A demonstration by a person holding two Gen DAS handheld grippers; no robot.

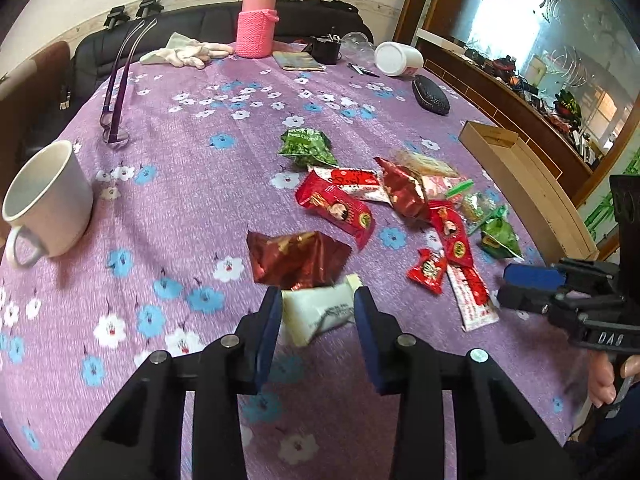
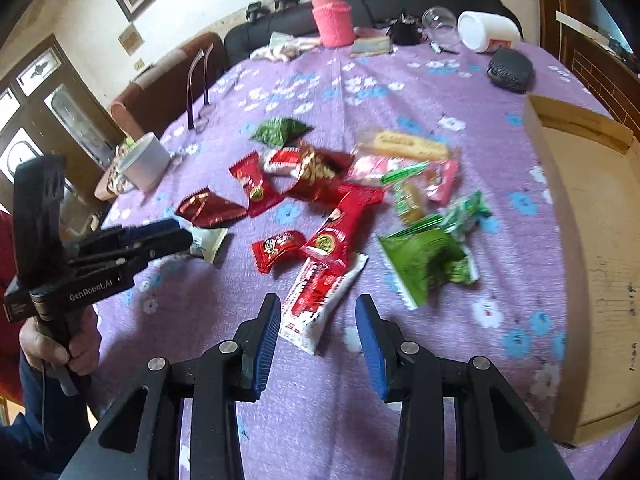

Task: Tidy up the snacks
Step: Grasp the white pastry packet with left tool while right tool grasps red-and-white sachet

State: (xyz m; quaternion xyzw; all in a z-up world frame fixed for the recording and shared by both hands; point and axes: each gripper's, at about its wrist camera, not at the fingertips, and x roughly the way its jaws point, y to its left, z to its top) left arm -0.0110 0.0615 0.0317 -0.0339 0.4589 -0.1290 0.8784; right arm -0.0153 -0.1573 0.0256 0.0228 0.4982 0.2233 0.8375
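My left hand-held gripper (image 1: 318,300) points steeply down, and its blue pads (image 1: 267,330) press on a white packet (image 1: 320,314). My right hand-held gripper (image 2: 318,316) also tilts down; its jaws stand apart and grip nothing. My left hand (image 2: 52,346) wraps around its handle, fingers curled.

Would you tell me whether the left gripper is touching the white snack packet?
Touching: the left wrist view shows the left gripper pads pressing both sides of the white snack packet.
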